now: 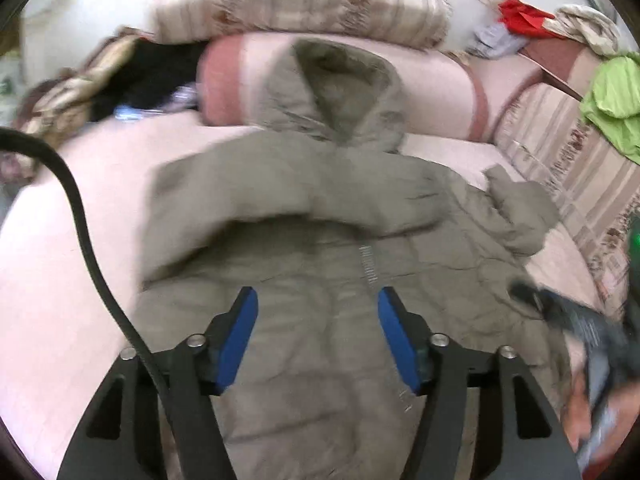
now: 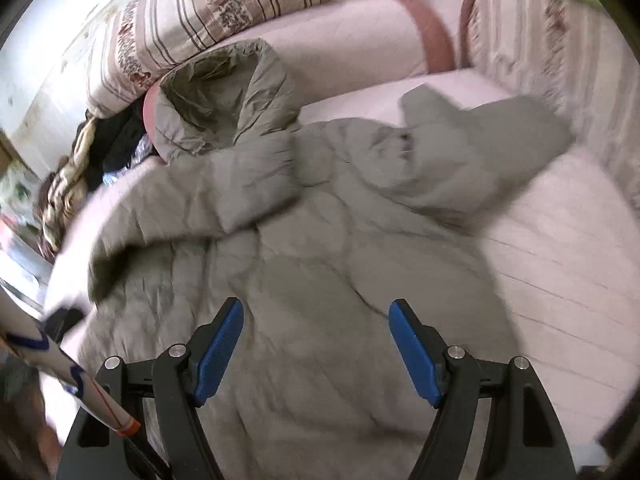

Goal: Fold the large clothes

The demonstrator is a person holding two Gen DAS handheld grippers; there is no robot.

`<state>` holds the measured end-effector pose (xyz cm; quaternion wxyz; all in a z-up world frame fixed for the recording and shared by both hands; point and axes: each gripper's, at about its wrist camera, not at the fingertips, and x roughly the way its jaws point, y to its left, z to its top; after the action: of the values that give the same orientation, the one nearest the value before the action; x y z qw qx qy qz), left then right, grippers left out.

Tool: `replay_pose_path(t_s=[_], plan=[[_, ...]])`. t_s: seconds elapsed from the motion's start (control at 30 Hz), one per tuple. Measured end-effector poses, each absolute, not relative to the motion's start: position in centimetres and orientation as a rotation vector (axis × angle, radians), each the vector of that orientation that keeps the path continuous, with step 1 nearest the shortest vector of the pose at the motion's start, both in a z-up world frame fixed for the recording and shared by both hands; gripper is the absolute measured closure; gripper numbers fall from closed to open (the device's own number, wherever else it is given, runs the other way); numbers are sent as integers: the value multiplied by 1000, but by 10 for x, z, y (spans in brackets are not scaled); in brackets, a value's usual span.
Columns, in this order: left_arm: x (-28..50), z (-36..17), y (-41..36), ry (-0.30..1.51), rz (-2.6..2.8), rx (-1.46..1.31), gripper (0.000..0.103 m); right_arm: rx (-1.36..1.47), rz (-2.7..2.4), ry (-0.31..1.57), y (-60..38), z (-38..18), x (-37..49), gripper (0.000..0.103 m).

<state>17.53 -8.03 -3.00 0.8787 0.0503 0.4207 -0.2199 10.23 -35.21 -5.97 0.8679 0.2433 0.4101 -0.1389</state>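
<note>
An olive-grey puffy hooded jacket (image 1: 320, 240) (image 2: 320, 220) lies front up on a pink bed (image 1: 52, 260). Its hood (image 1: 336, 84) (image 2: 216, 92) rests against a pink bolster. One sleeve (image 1: 240, 200) is folded across the chest, and the other sleeve (image 1: 516, 208) (image 2: 480, 140) sticks out to the right. My left gripper (image 1: 318, 300) hovers over the jacket's middle near the zip, open, nothing between its blue pads. My right gripper (image 2: 316, 312) is over the lower body of the jacket, open and empty. Both views are blurred.
A striped cushion (image 1: 300, 0) lies on the pink bolster (image 1: 440, 80) at the back. Loose clothes are piled at the left (image 1: 120, 80). Red (image 1: 520, 16) and green (image 1: 612, 100) cloths lie at the right. A black cable (image 1: 80, 208) crosses the left wrist view.
</note>
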Motion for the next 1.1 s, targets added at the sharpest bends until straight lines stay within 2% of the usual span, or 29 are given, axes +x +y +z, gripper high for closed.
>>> replay_pose_path(t_s=[0.2, 0.3, 0.37, 0.4, 0.43, 0.57, 0.7, 0.83, 0.9, 1.1], plan=[[156, -32, -18, 851, -290, 62, 40, 620, -301, 946, -377, -110, 203, 24], [151, -33, -5, 842, -225, 80, 40, 741, -310, 929, -390, -123, 230, 25], [151, -35, 0, 847, -191, 84, 40, 801, -316, 910, -394, -121, 245, 62], [152, -37, -3, 849, -182, 82, 40, 811, -314, 927, -395, -120, 250, 77], [152, -37, -1, 855, -174, 76, 40, 822, -291, 918, -397, -116, 252, 85], [148, -38, 2, 878, -163, 59, 40, 683, -335, 864, -400, -82, 237, 87], [139, -33, -2, 885, -167, 66, 40, 631, -418, 916, -409, -92, 232, 87], [125, -20, -9, 850, -157, 106, 40, 617, -434, 995, -410, -115, 240, 75], [117, -11, -8, 835, -151, 107, 40, 612, -437, 977, -408, -105, 232, 70], [89, 16, -4, 805, -146, 91, 40, 480, -343, 872, -385, -45, 170, 69]])
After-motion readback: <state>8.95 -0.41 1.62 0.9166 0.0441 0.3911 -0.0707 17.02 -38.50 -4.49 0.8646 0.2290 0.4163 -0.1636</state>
